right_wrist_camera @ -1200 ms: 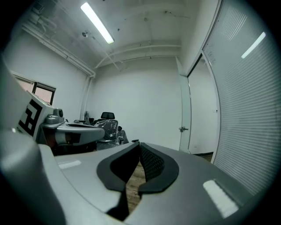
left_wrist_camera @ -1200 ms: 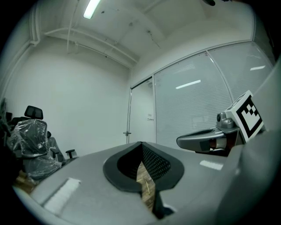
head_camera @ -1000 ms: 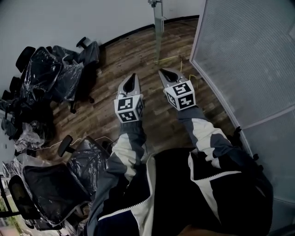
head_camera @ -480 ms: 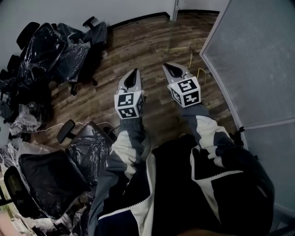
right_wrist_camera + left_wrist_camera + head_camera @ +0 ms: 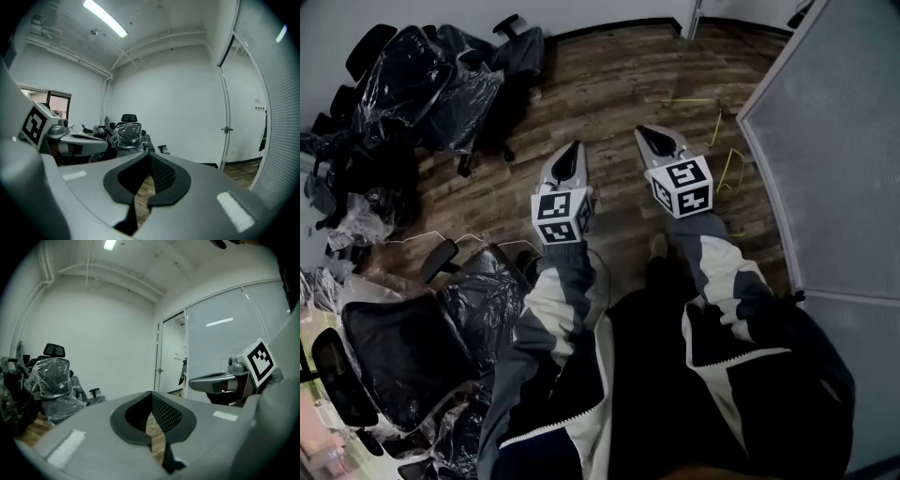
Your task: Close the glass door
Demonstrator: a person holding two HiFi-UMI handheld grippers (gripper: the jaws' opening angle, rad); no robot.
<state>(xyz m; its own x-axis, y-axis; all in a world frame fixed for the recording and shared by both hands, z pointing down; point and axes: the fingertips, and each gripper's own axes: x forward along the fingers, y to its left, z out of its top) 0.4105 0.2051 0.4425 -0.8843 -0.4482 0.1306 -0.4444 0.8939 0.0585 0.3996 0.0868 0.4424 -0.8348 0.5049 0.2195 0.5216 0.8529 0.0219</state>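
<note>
The glass door shows as a thin upright edge (image 5: 693, 17) at the far end of the wood floor. In the right gripper view its metal edge carries a small handle (image 5: 227, 129). The left gripper view has that edge (image 5: 159, 363) beside the doorway. My left gripper (image 5: 573, 148) and right gripper (image 5: 644, 132) are held side by side over the floor, both well short of the door. Both point forward, nearly level. Each has its jaws shut with nothing between them, as the left gripper view (image 5: 151, 393) and the right gripper view (image 5: 150, 154) show.
A frosted glass wall (image 5: 834, 141) runs along the right. Office chairs wrapped in plastic crowd the far left (image 5: 441, 84) and stand near my left arm (image 5: 412, 347). A yellow cable (image 5: 719, 141) lies on the floor by the glass wall.
In the head view the door edge, the frosted wall and the chairs have slid to the right. Both grippers have moved on over the floor, still shut and side by side.
</note>
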